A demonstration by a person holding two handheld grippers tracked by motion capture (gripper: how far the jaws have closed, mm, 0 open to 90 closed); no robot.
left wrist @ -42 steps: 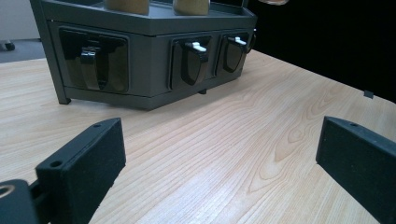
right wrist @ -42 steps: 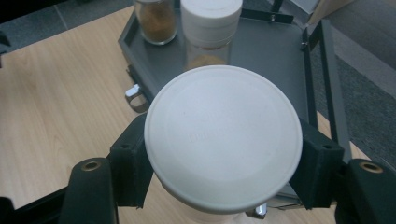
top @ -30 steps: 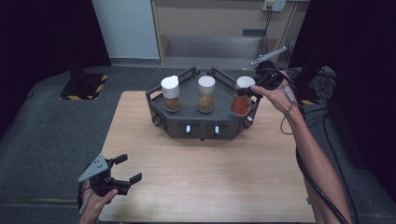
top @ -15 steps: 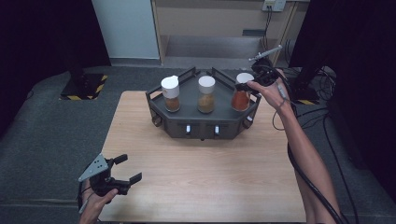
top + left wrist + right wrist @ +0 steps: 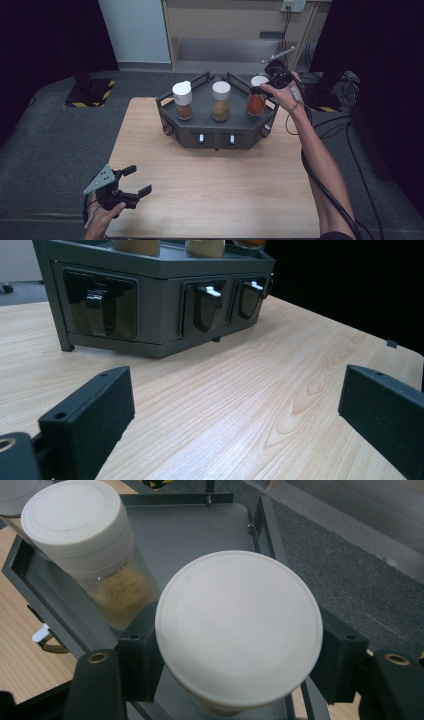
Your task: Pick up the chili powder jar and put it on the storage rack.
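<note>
Resting low over the near left corner of the pale wood-grain desk (image 5: 215,190), the left tongs (image 5: 134,181) stand spread wide with nothing between their matte black foam-faced pads, well apart from the rack. Farther along sits the dark grey, angular metal spice rack (image 5: 216,134), with black lever dispensers along its front faces and a low rim around its flat top. On it stand three clear cylindrical jars with thick white plastic lids: the left jar (image 5: 183,101) with brown powder, the middle jar (image 5: 221,102) with tan powder, and the right jar of orange-red spice (image 5: 257,98) at the rack's right end. The right tongs (image 5: 239,645) are pinching that last jar by its broad white lid (image 5: 239,630), one pad pressed against each side of the lid's rim. The jar looks rigid and fairly light, though its smooth lid wall is probably slippery, and a clear body may crack if knocked on the rim. Gripping at the lid holds only if it is screwed tight; a hold lower, on the clear body, would likely be safer for carrying.
</note>
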